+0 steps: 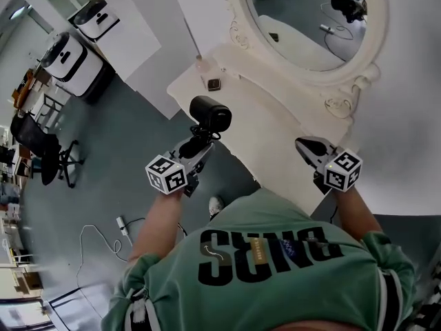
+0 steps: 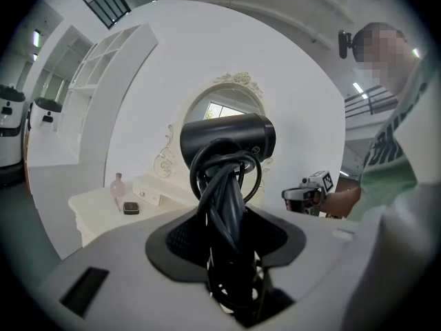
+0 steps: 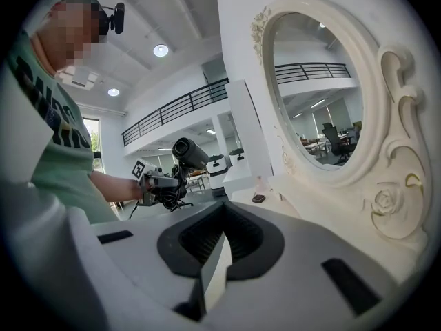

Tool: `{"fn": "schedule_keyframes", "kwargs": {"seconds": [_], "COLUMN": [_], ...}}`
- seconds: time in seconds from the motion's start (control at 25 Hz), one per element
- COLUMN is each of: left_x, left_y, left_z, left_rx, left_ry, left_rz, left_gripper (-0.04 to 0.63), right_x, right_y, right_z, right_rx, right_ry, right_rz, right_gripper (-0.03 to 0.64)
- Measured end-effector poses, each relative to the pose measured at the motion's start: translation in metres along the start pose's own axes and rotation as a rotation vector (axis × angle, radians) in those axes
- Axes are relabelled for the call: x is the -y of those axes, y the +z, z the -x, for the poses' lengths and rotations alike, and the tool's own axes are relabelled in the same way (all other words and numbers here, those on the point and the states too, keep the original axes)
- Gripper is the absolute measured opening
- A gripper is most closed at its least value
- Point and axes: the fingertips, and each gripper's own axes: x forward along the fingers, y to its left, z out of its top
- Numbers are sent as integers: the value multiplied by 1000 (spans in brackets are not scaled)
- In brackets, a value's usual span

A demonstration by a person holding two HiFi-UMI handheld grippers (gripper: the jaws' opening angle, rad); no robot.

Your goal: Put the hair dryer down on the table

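Observation:
My left gripper (image 1: 199,144) is shut on the handle of a black hair dryer (image 1: 210,114), whose cord is wound in loops round the handle. The dryer is held up in the air off the left end of the white dressing table (image 1: 275,126), barrel uppermost. In the left gripper view the hair dryer (image 2: 227,140) fills the middle, its handle and cord clamped between the jaws of the left gripper (image 2: 224,234). My right gripper (image 1: 307,146) hovers over the table's near right edge, shut and empty. From the right gripper (image 3: 219,245) I see the hair dryer (image 3: 189,152) to the left.
An oval mirror (image 1: 310,19) in a carved white frame stands at the back of the table. A small pink bottle (image 1: 201,64) and a small dark box (image 1: 213,84) sit at its far left corner. On the floor to the left are white machines (image 1: 72,61), an office chair (image 1: 48,157) and a cable (image 1: 103,233).

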Motion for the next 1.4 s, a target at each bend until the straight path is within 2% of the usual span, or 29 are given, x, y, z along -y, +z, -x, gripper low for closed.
{"fn": "schedule_keyframes", "kwargs": {"seconds": [0.28, 0.52, 0.76, 1.08, 1.4], "left_x": [-50, -81, -102, -116, -120], "left_y": [27, 60, 83, 63, 11], "left_z": [3, 1, -31, -97, -158], "left_rx": [-17, -102, -204, -384, -548], "left_ry": [-74, -151, -206, -301, -396], "left_rz": [-86, -261, -413, -546, -659], "left_gripper": [179, 178, 178, 178, 179], "right_x": [-2, -9, 4, 35, 53], "right_y": [-1, 13, 23, 16, -15], "right_z": [-30, -54, -72, -86, -87], "right_rx": [-18, -16, -13, -13, 1], "right_ry": [-88, -127, -128, -126, -143], "right_rz": [27, 43, 69, 87, 35], "right_gripper": [-6, -6, -6, -6, -6]}}
